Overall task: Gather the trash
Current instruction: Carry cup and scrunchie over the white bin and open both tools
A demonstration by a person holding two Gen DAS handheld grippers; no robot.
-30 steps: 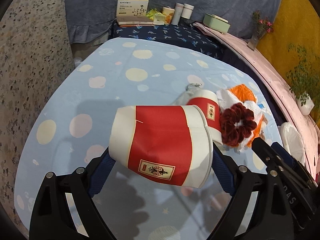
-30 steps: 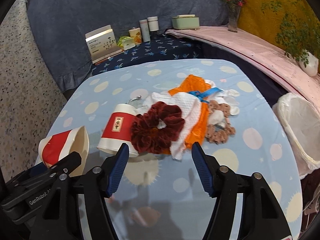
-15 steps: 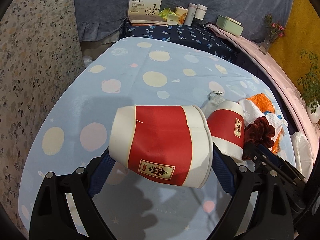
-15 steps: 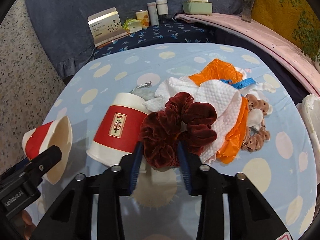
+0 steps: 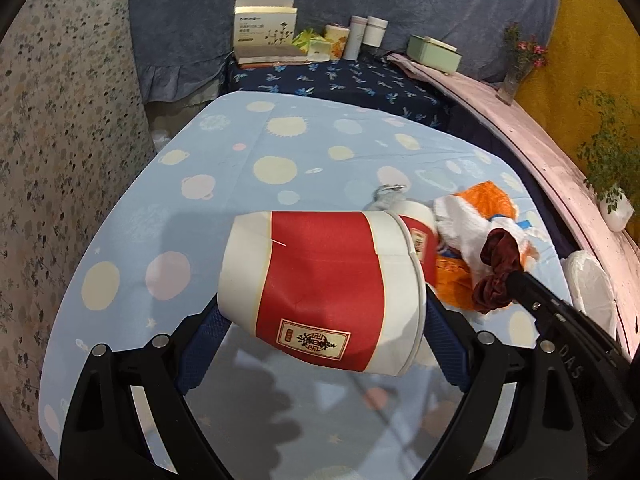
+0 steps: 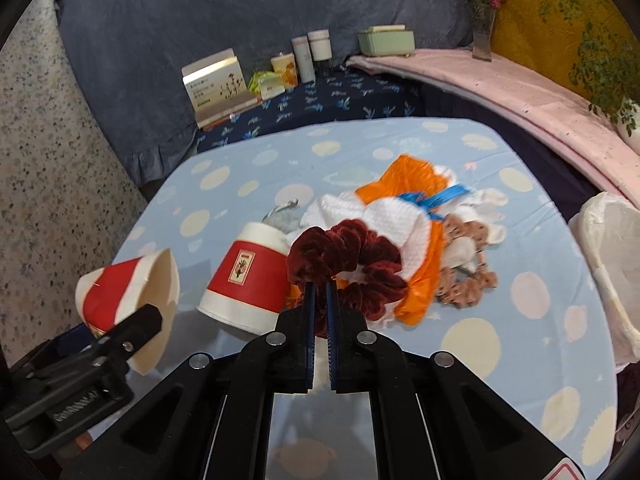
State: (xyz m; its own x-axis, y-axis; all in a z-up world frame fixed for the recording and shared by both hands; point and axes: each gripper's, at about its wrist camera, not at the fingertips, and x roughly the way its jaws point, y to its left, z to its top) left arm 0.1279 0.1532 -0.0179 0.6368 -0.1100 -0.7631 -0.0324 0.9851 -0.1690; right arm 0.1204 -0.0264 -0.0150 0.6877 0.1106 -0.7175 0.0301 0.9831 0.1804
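Note:
My left gripper (image 5: 322, 310) is shut on a red and white paper cup (image 5: 320, 276), held sideways above the spotted blue tablecloth (image 5: 224, 240). The same cup (image 6: 120, 280) shows at the lower left of the right wrist view. My right gripper (image 6: 320, 284) has its jaws closing to a narrow gap, pinched on a dark red velvet scrunchie (image 6: 352, 248). The scrunchie rests against a white paper towel (image 6: 400, 220) and an orange wrapper (image 6: 404, 176). A second red and white cup (image 6: 244, 276) lies on its side just left of the scrunchie.
A bin lined with a white bag (image 6: 612, 260) stands past the table's right edge. A beige scrunchie (image 6: 464, 280) and a blue strip (image 6: 440, 196) lie in the pile. Boxes and jars (image 6: 296, 64) stand on the dark shelf behind.
The right jaws stood open short of the dark red scrunchie, went around it, and are now pinched on it. The left gripper keeps the same hold on its cup.

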